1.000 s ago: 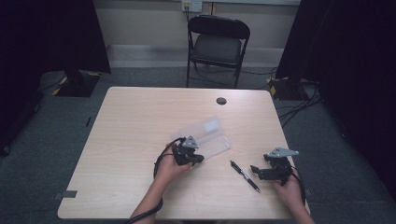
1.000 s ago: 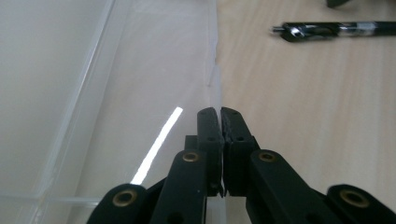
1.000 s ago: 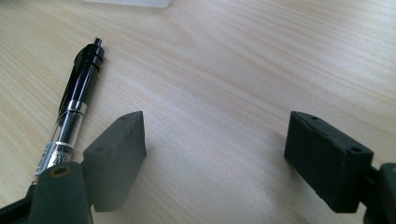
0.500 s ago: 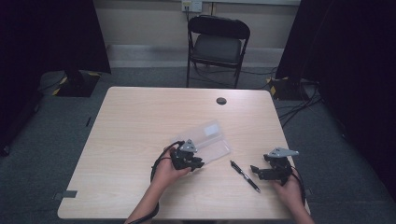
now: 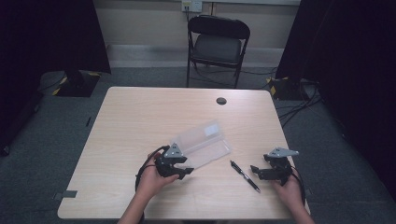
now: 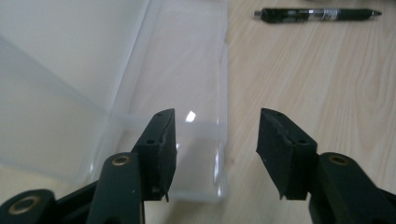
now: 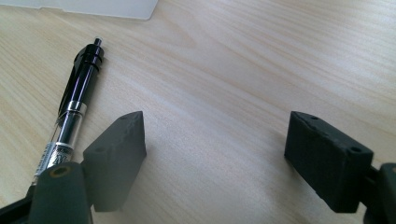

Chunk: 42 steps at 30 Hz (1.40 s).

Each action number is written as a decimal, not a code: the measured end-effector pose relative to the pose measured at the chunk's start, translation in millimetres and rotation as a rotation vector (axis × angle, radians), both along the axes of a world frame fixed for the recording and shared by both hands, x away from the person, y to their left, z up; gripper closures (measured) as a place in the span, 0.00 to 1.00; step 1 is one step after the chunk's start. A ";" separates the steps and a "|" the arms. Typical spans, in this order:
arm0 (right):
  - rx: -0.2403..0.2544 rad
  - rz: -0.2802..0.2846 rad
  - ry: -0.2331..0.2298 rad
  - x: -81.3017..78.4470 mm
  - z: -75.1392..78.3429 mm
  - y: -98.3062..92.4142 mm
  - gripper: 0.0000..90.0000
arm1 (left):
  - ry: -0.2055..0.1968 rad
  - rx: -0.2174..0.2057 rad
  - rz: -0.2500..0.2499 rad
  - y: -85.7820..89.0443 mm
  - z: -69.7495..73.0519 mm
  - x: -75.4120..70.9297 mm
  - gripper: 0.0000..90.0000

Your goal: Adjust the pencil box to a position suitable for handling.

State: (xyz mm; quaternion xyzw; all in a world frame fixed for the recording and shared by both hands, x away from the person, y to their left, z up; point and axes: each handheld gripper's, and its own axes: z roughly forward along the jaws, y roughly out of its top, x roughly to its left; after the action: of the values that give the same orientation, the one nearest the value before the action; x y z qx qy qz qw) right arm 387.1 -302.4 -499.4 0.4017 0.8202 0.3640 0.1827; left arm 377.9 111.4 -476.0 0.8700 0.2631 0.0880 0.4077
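High view overhead facing forward, tongs views low and close, all sharing the pen (image 5: 244,176) on the table (image 5: 140,116).

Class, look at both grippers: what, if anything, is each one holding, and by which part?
Nothing is held. The left gripper has just been opening beside the clear plastic case; the right gripper is open next to the pen.

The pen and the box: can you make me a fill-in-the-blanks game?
1. The clear plastic box lies with its lid ____.
2. The black pen lies on the ____.
3. The pen lies between the box and the ____ tongs.
4. Behind the table stands a folding ____.

Missing words: open; table; right; chair
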 end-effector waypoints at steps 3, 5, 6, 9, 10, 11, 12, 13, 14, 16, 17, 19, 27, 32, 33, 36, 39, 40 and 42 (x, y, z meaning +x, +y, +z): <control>0.000 0.000 0.000 0.0 0.0 0.0 0.22 | -0.040 0.055 0.008 6.3 -4.0 -3.2 0.49; 0.000 0.000 0.000 0.0 0.0 0.0 0.22 | -0.053 0.041 0.014 8.1 -6.0 -3.2 0.48; 0.000 0.000 0.001 -0.1 0.0 0.0 0.22 | -0.059 0.017 0.041 11.6 -8.0 -1.0 0.48; 0.001 0.000 0.001 -0.1 0.0 0.1 0.22 | -0.075 0.023 0.050 14.0 -8.4 2.0 0.47; 0.001 0.000 0.001 -0.1 0.0 0.1 0.22 | -0.080 0.022 0.065 15.8 -9.3 5.5 0.47; 0.000 0.000 0.001 -0.1 0.0 0.0 0.22 | -0.077 0.012 0.072 16.0 -10.0 7.1 0.47; 0.000 0.000 0.001 -0.1 0.0 0.0 0.22 | -0.077 0.012 0.072 16.0 -10.0 7.1 0.47; 0.000 0.000 0.000 0.0 0.0 0.0 0.22 | -0.079 0.014 0.081 16.5 -10.1 8.9 0.46; 0.000 0.000 0.000 0.0 0.0 0.0 0.22 | -0.074 0.003 0.086 16.5 -10.8 10.0 0.46; 0.000 0.000 0.001 -0.1 0.0 0.0 0.22 | -0.082 0.011 0.100 17.4 -10.1 12.5 0.45; 0.001 0.000 0.001 -0.1 0.0 0.0 0.22 | -0.082 0.003 0.109 17.6 -10.1 13.5 0.44; 0.000 0.000 0.001 -0.1 0.0 0.0 0.22 | -0.081 -0.004 0.108 18.0 -9.6 13.8 0.43; 0.000 0.000 0.001 -0.1 0.0 0.1 0.22 | -0.069 -0.019 0.098 18.6 -6.9 7.9 0.40; -0.002 -0.005 -0.002 -0.4 0.0 0.4 0.22 | -0.064 -0.018 0.084 21.0 -1.1 1.9 0.39; -0.001 -0.013 -0.001 -1.1 0.2 0.7 0.22 | -0.061 -0.036 0.079 22.0 0.1 0.4 0.38; -0.005 -0.018 0.001 -1.7 0.5 1.0 0.21 | -0.066 -0.049 0.082 26.6 4.5 -4.6 0.37; -0.031 -0.006 0.001 -2.6 2.9 2.7 0.22 | -0.071 -0.049 0.089 36.0 5.3 -12.0 0.35; -0.031 -0.006 0.001 -2.6 2.9 2.7 0.22 | -0.071 -0.049 0.089 36.0 5.3 -12.0 0.34; -0.040 0.010 0.000 -4.3 5.0 5.2 0.22 | -0.072 -0.027 0.097 41.9 3.0 -15.8 0.34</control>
State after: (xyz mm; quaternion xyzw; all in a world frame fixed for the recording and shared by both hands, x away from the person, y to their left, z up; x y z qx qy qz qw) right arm 382.8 -297.2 -494.4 0.3938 0.8294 0.3483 0.1888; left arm 362.1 153.3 -472.9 0.8468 0.2914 0.1354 0.4239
